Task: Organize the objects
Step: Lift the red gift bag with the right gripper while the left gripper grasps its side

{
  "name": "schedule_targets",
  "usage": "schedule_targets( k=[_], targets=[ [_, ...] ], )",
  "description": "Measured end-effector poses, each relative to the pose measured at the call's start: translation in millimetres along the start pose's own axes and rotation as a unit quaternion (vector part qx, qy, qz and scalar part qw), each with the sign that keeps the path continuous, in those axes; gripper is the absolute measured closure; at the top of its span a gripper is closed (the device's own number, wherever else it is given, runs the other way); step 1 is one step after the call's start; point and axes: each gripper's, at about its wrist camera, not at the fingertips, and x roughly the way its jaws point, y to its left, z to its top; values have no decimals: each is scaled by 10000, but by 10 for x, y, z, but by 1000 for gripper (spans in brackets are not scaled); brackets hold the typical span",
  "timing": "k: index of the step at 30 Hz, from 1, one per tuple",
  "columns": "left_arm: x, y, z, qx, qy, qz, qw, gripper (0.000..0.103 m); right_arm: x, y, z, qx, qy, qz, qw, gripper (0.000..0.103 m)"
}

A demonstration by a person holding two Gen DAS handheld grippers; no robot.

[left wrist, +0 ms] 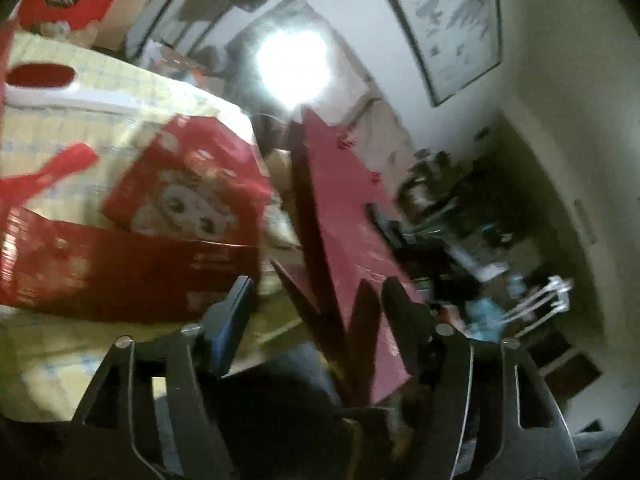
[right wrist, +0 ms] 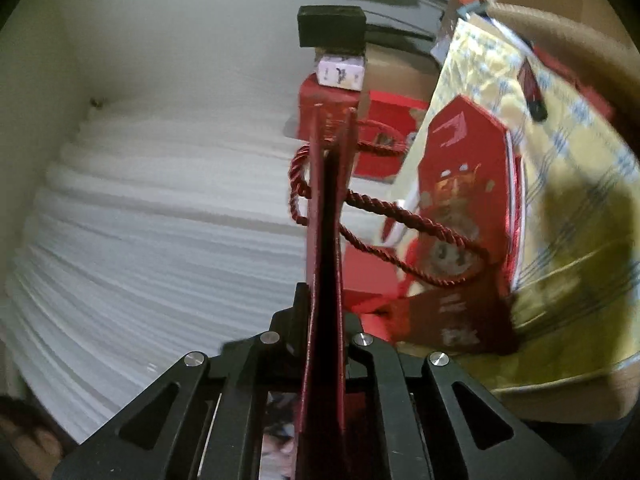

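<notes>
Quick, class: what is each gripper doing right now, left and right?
Left gripper: open, jaws apart around the folded red paper bag.
Right gripper: shut on the bag's edge.

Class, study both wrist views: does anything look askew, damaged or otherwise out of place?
The flat dark red paper gift bag stands edge-on, pinched shut by the right gripper; one twisted red rope handle trails sideways across the red printed box. No damage visible.

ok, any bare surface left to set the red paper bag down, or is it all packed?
Free: the yellow checked cloth, bare right of the red gift box, and a strip in front of it near the left gripper. The white foam sheets are also bare. Crowded: stacked red boxes at the far end. The right gripper holds the red paper bag.
</notes>
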Motion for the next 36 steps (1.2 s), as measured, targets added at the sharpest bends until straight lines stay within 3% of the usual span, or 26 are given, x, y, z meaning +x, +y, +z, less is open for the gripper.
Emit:
schedule_targets(
  k=[4,5,6,9,14,16,18,19,20,23,25,29,31,36],
  targets=[
    [34,-19,9,29,-8,48,10000,41,72,0,-14,-9,83,-95,9999,98],
    [63,-2,13,23,18,112,9999,46,78,7,-23,-43,118,-149,9998,98],
    [97,29,14,-11,81,242,9997,64,104,31,-39,-159,148,-319,9993,98],
    [150,124,26,-110,186,299,9993,76,166,89,-76,-557,178,-1099,9922,96],
    [136,-11,7,356,130,1012,9941,80,325,172,-208,-1340,290,-2112,9678,87],
    [120,-32,-4,378,65,1063,9936,80,366,241,-255,-1647,286,-2368,9571,85],
    [36,-35,3,292,-151,951,9949,82,346,293,-283,-1712,227,-2362,9563,74],
    [-10,-29,8,299,-299,948,9946,85,330,298,-300,-1644,226,-2293,9591,63],
    [-61,-22,15,296,-467,865,9947,86,319,274,-318,-1410,261,-2088,9674,58],
    [-136,47,56,70,-846,695,9940,90,372,224,-402,-1065,327,-1702,9791,58],
    [-152,87,61,43,-1113,876,9899,90,448,249,-501,-1115,371,-1688,9786,59],
    [-177,134,70,-72,-1285,1227,9841,89,524,402,-633,-1621,141,-2066,9648,73],
    [-161,176,90,-172,-1269,1221,9842,88,534,487,-653,-1868,27,-2242,9565,82],
    [-111,139,106,-48,-1271,1301,9833,88,532,628,-685,-2243,-76,-2400,9445,88]
  ],
)
